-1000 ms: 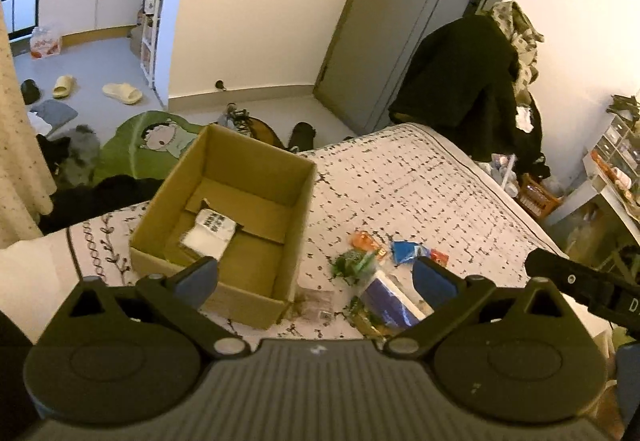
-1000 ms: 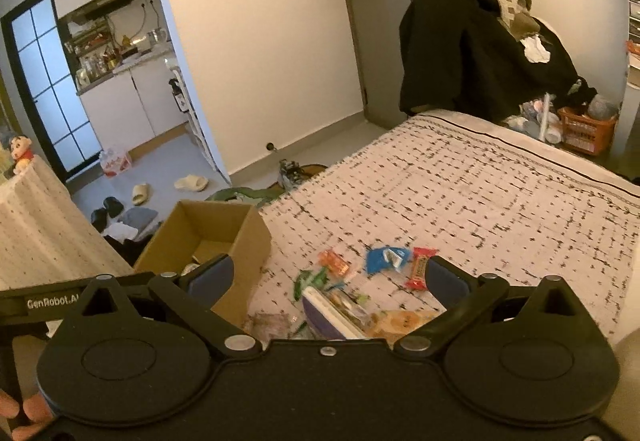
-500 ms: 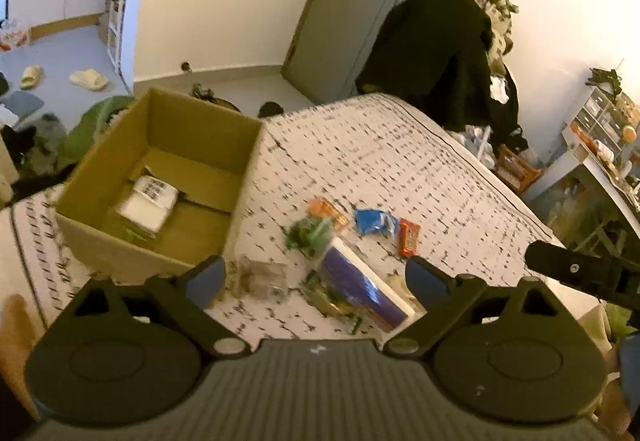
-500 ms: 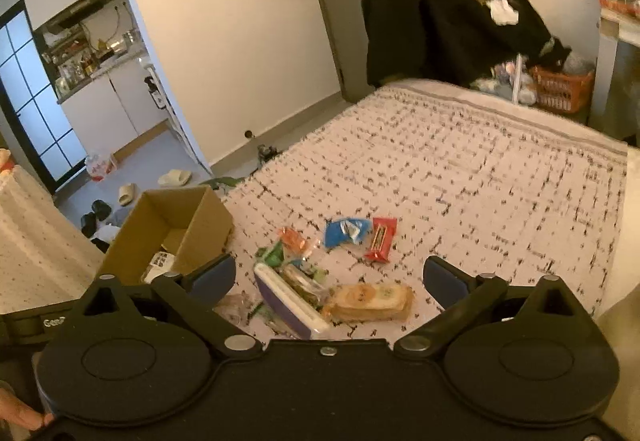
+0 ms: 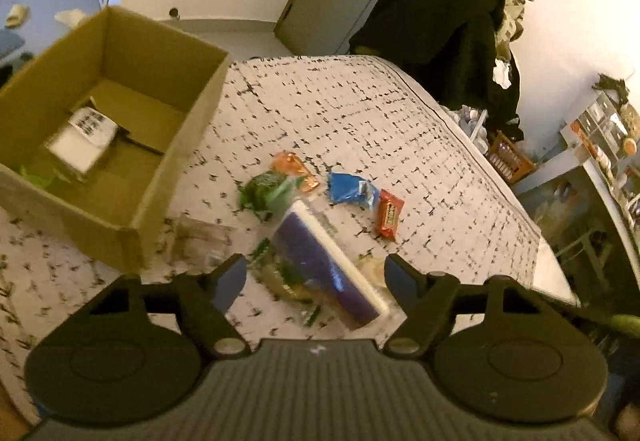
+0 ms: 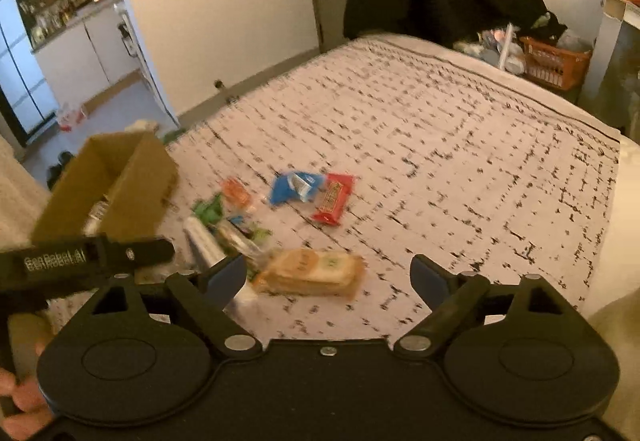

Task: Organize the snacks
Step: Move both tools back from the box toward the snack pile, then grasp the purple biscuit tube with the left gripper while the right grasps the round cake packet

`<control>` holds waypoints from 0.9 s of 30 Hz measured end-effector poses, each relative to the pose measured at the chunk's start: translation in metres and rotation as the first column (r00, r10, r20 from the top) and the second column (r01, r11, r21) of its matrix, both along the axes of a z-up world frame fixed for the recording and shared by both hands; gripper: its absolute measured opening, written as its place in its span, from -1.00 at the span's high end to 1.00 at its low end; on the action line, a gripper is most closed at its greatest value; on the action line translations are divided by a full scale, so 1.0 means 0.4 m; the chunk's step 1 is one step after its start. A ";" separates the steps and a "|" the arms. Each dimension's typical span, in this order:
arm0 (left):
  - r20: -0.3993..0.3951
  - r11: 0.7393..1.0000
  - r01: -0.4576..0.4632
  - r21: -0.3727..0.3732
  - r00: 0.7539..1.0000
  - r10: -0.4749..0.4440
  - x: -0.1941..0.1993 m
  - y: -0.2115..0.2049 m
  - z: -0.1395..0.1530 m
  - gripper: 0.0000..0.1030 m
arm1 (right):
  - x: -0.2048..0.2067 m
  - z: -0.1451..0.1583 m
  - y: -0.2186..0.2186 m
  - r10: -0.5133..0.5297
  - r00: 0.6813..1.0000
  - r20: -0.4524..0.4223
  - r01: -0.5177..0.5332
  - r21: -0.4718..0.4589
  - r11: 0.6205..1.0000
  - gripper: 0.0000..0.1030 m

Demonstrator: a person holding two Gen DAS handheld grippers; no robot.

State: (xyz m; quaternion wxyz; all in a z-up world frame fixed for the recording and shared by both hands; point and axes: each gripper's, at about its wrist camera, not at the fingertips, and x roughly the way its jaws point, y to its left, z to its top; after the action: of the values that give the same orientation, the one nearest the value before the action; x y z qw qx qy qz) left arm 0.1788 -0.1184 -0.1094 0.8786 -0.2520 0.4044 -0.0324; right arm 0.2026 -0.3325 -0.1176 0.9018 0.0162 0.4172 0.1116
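Currently we find the left gripper [image 5: 314,275] closing yet open, purple packet [image 5: 326,267] between its jaws, untouched; the right gripper [image 6: 328,277] likewise, biscuit pack [image 6: 314,273] between, clear of both pads.

- Bedcover [image 5: 360,113]: pale pink with a grid of broken black dashes
- Box [image 5: 132,53], left of the jaws: plain brown cardboard
- Long packet [image 5: 320,265] between the left jaws: purple with a white edge
- Ahead of the jaws: orange sweet [image 5: 294,167], green wrapper [image 5: 264,193], blue packet [image 6: 294,185], red bar [image 6: 334,199]
- Biscuit pack [image 6: 312,273] between the right jaws: tan
- Basket [image 6: 554,61] far off: orange
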 end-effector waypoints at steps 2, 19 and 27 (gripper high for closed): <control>-0.016 1.000 -0.017 -0.026 1.000 0.017 0.018 -0.011 -0.011 -0.36 | 0.011 -0.021 0.006 0.024 1.000 -0.009 -0.025 -0.064 0.998 -0.71; -0.188 0.996 -0.088 0.002 0.978 0.086 0.134 -0.095 -0.123 -0.05 | 0.110 -0.144 0.078 0.164 0.985 -0.057 -0.172 -0.194 0.966 -0.73; -0.217 0.996 -0.080 0.042 0.972 0.087 0.136 -0.075 -0.113 0.44 | 0.145 -0.161 0.144 0.243 0.970 -0.013 -0.238 -0.263 0.935 -0.73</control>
State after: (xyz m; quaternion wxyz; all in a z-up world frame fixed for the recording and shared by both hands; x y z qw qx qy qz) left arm 0.2332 -0.1485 -0.1546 0.8335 -0.2561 0.4880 0.0391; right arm 0.2604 -0.2749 -0.1820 0.8795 -0.1556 0.4184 0.1648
